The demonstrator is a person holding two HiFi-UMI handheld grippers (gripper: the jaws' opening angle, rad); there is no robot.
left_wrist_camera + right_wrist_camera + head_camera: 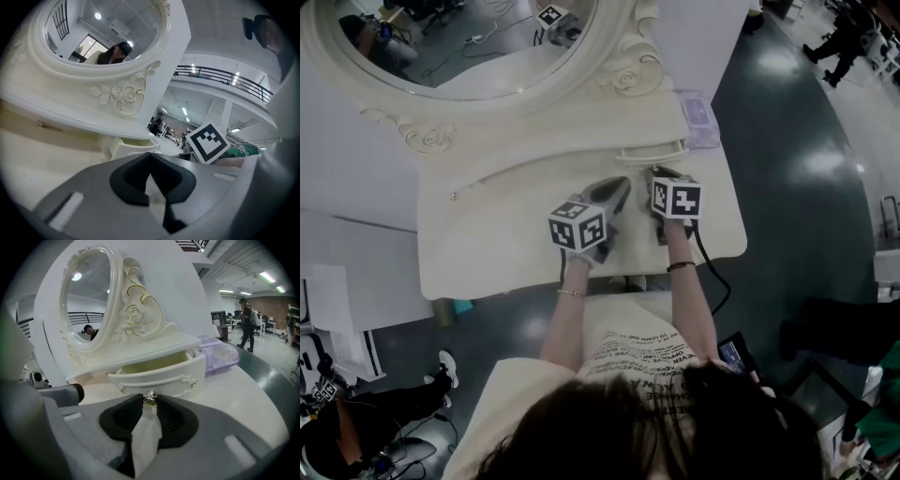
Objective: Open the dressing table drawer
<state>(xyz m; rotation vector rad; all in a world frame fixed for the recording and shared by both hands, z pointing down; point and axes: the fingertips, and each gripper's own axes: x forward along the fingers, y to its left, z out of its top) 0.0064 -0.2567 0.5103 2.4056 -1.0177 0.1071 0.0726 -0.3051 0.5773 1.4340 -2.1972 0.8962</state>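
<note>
The cream dressing table (pixel 487 246) has a small drawer (pixel 159 376) under the mirror shelf, and it stands pulled partway out. The drawer's pale inside shows. My right gripper (pixel 150 399) is shut on the drawer's small metal knob (pixel 150 398), which sits pinched between the jaw tips. In the head view the right gripper (pixel 657 174) reaches the drawer front (pixel 652 152). My left gripper (pixel 622 185) lies just left of it over the tabletop, its jaws shut with nothing between them. From the left gripper view the open drawer (pixel 133 147) shows just beyond the left gripper (pixel 150 158).
An oval mirror (pixel 469 37) in a carved cream frame rises behind the drawer. A purple tissue pack (pixel 218 352) lies on the table to the drawer's right. The table's right edge drops to a dark floor, and people stand far off in the hall.
</note>
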